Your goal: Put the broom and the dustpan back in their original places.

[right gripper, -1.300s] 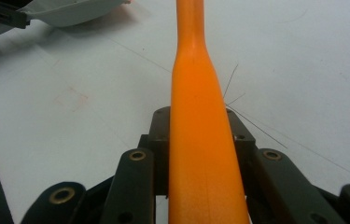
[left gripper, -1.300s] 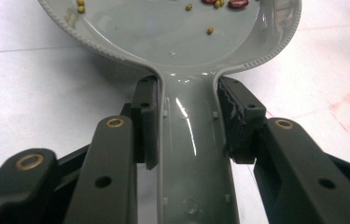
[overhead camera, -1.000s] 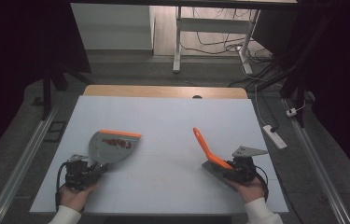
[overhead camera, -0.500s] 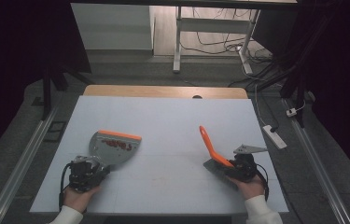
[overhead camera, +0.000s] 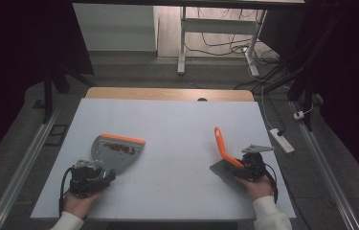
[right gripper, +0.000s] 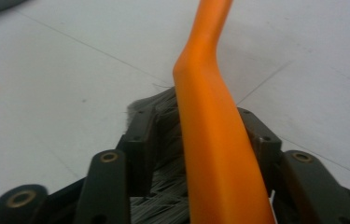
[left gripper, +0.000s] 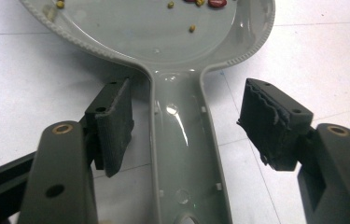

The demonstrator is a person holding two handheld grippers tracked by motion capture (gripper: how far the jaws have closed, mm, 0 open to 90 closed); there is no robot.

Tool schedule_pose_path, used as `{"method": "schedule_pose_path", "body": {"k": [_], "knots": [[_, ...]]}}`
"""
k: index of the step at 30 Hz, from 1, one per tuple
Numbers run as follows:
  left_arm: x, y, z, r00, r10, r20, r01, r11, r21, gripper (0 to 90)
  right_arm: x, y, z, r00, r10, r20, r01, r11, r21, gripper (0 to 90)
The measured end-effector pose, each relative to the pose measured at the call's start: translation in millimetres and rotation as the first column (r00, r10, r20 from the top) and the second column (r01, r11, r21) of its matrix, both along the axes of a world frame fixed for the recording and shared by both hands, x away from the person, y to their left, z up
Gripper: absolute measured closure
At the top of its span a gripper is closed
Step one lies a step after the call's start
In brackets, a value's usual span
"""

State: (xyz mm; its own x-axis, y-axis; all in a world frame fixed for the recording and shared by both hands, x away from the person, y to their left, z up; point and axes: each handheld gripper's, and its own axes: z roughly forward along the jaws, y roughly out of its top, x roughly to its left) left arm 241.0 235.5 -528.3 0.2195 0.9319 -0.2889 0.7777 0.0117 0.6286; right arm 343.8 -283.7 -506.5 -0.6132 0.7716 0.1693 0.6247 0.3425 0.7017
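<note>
On the white table [overhead camera: 177,120], both hands low, left gripper [left gripper: 186,126] parted astride dustpan handle [left gripper: 184,158], right gripper [right gripper: 200,140] parted around brush [right gripper: 210,116].

Looks like a lab or recording workspace: white-topped table [overhead camera: 177,124] on a dark grey floor [overhead camera: 340,158], black curtains [overhead camera: 19,57] at both sides, loose cables [overhead camera: 225,45] and a power strip [overhead camera: 281,140] on the floor, metal desk frame [overhead camera: 183,43] behind.
</note>
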Motion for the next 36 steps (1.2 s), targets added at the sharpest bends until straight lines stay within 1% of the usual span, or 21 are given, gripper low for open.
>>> {"method": "schedule_pose_path", "body": {"k": [3,7,9,11,14,16,18,20,23,26,28,30,32,34,36], "knots": [[0.0,0.6,0.5,1.0000,-0.005,0.002,0.005,1.0000,-0.003,34.1,3.7,-2.4,-1.8,0.9999,0.000,-0.013,0.000,1.000,0.002,49.2],[-0.6,1.2,1.4,1.0000,-0.006,0.003,0.006,1.0000,-0.005,33.2,7.3,-2.2,-2.7,0.9998,-0.007,-0.019,0.006,1.000,-0.027,43.7],[-0.9,1.4,2.0,1.0000,-0.008,0.004,0.008,0.9999,-0.013,32.8,8.8,-2.0,-3.6,0.9998,-0.013,-0.012,0.013,0.999,-0.047,42.0],[-1.6,1.4,2.8,0.9999,-0.011,0.006,0.011,0.9998,-0.016,32.0,9.8,-1.3,-4.0,0.9997,-0.023,-0.013,0.022,0.998,-0.055,40.1],[-2.8,2.5,4.8,0.9998,-0.016,0.011,0.016,0.9998,-0.013,31.8,9.8,1.1,-2.1,0.9994,-0.027,0.021,0.029,0.994,-0.102,40.2],[-3.9,4.0,7.4,0.9997,-0.014,0.021,0.015,0.9998,-0.015,32.5,9.3,1.9,-0.7,0.9993,-0.024,0.028,0.027,0.995,-0.098,40.2],[-5.9,5.8,10.8,0.9993,-0.017,0.034,0.017,0.9998,-0.006,32.8,7.7,2.0,1.0,0.9990,-0.022,0.040,0.025,0.996,-0.091,40.0],[-8.2,6.9,14.5,0.9984,-0.023,0.052,0.023,0.9997,0.008,33.3,5.1,1.9,4.1,0.9979,-0.021,0.061,0.026,0.996,-0.080,40.3],[-10.5,6.2,20.0,0.9951,-0.057,0.081,0.055,0.9981,0.028,34.3,0.6,0.9,9.9,0.9965,0.004,0.083,0.001,0.999,-0.054,42.4],[-9.7,2.6,23.8,0.9888,-0.104,0.107,0.100,0.9938,0.049,35.5,-4.9,1.9,14.4,0.9935,0.040,0.106,-0.035,0.998,-0.044,43.1],[-8.3,-0.4,25.6,0.9833,-0.136,0.121,0.128,0.9892,0.071,36.2,-8.0,2.8,15.3,0.9906,0.064,0.121,-0.060,0.997,-0.038,43.2],[-5.5,-3.7,26.7,0.9762,-0.175,0.128,0.166,0.9832,0.075,36.7,-10.5,4.3,15.0,0.9877,0.090,0.128,-0.086,0.996,-0.037,43.4],[-1.1,-8.2,26.6,0.9668,-0.222,0.127,0.215,0.9745,0.064,37.0,-12.2,6.2,13.9,0.9844,0.117,0.131,-0.113,0.993,-0.040,43.5],[5.1,-14.0,25.7,0.9555,-0.268,0.122,0.263,0.9631,0.055,36.9,-13.5,8.8,12.6,0.9819,0.139,0.128,-0.134,0.990,-0.046,43.6],[11.0,-20.0,24.5,0.9434,-0.310,0.118,0.305,0.9506,0.060,36.9,-15.4,11.5,11.9,0.9782,0.159,0.134,-0.152,0.987,-0.060,43.6]]}}
